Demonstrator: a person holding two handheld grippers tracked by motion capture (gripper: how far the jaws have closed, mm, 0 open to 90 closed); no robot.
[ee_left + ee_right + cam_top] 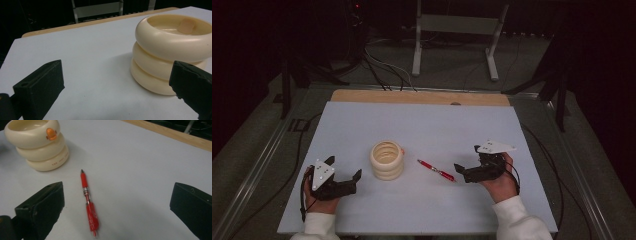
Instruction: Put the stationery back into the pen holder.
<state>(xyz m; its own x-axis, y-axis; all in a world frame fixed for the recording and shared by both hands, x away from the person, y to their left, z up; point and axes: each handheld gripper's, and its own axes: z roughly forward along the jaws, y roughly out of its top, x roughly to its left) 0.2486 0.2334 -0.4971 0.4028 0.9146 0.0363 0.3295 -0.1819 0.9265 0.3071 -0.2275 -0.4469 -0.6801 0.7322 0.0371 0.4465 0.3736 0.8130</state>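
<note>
1. The cream holder (387,160) is 3 smooth, glossy rounded rings stacked, hollow on top, with a small orange beak-like knob on its side.
2. The red pen (88,203), slim with a dark tip and silver band, lies flat on the matte pale surface (432,125), between the holder and the right gripper (468,164).
3. Right fingers apart, pen ahead, untouched.
4. Left gripper (345,169): fingers apart, holder just beside.

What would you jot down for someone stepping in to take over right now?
Left gripper: open, holding nothing, just left of the cream holder.
Right gripper: open, holding nothing, jaws either side of the red pen without touching it.
The pen lies flat on the white table, right of the upright holder.
Done: nothing picked up.
Left, probably: grip the pen and drop it in the holder.
</note>
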